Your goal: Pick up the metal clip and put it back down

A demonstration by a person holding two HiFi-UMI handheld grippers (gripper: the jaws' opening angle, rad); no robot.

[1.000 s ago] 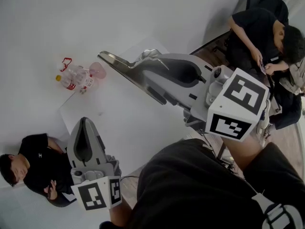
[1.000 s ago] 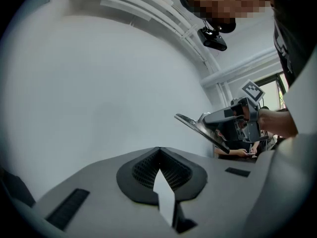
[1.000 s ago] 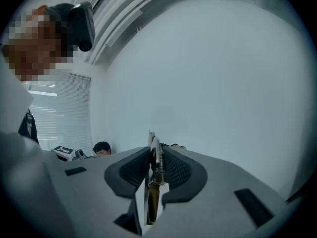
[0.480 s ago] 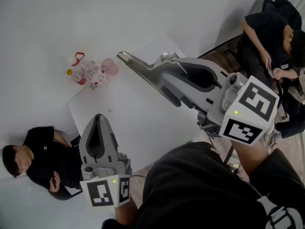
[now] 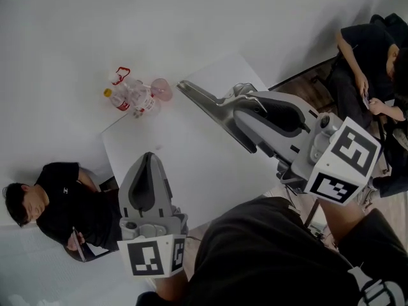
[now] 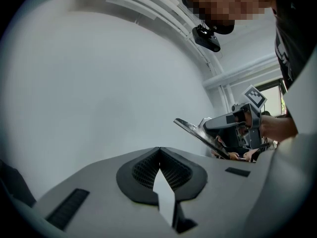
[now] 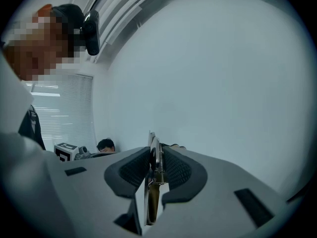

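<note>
Metal clip (image 5: pixel 203 99): was clamped between the right gripper (image 5: pixel 245 112) jaws, over the white table (image 5: pixel 191 164).
Left gripper (image 5: pixel 148 161): jaws were shut together, empty.

Both are held out in front, tipped a bit downward. The left grey two-jaw gripper (image 5: pixel 148 161) sits low at the left, jaws pressed together at the tips, nothing in them. The right grey two-jaw gripper (image 7: pixel 154 148) reaches further out, jaws clamped on a long shiny metal clip (image 5: pixel 203 99) that pokes out past its tips.
</note>
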